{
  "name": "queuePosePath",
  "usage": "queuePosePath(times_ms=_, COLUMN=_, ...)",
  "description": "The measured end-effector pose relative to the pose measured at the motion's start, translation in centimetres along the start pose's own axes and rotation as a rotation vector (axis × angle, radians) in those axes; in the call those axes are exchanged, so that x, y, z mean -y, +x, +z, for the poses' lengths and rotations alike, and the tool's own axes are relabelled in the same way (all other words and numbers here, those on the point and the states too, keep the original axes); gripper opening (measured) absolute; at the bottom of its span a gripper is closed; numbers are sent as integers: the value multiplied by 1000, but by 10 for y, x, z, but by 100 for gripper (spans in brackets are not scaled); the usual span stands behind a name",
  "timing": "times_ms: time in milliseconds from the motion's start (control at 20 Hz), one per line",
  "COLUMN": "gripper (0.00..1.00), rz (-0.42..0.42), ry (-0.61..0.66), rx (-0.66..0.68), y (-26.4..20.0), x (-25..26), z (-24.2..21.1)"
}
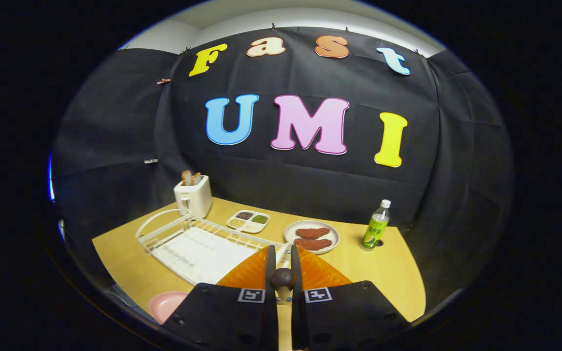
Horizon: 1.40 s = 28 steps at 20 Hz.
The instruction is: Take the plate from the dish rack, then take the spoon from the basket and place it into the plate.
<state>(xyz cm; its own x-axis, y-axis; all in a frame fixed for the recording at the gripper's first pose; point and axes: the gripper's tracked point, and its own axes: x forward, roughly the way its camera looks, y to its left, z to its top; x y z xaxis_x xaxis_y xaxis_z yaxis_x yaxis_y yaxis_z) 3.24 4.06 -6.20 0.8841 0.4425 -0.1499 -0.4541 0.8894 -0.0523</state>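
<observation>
My gripper (283, 251) is shut on the spoon (282, 280), which has a dark round end and a light wooden shaft and stands clamped between the two orange fingers (249, 273). The gripper hangs above the table's near side. The pink plate (166, 304) lies flat on the wooden table, low to the left of the fingers and partly hidden by the gripper's black body. Just beyond the fingertips, to the left, the white wire dish rack (193, 243) stands with nothing in it.
A white toaster (193, 196) with bread stands behind the rack. A divided condiment dish (248, 221), a white plate with two brown patties (311, 237) and a green-labelled bottle (376, 225) sit further back to the right. Bare wooden table (388, 273) lies right of the fingers.
</observation>
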Motion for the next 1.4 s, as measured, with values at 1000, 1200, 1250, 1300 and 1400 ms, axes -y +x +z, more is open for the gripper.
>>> queuePosePath(times_ms=1000, gripper=14, rz=194, ry=49, rx=-121, y=36, x=-176, z=-121)
queuePosePath(times_ms=1200, gripper=15, rz=193, ry=47, rx=-127, y=34, x=-175, z=-122)
queuePosePath(times_ms=1250, gripper=16, rz=189, ry=48, rx=-131, y=34, x=-173, z=-124)
queuePosePath(times_ms=1300, gripper=18, rz=188, ry=52, rx=-145, y=32, x=-172, z=-128)
queuePosePath(times_ms=1400, gripper=28, rz=186, ry=62, rx=-189, y=30, x=-168, z=-140)
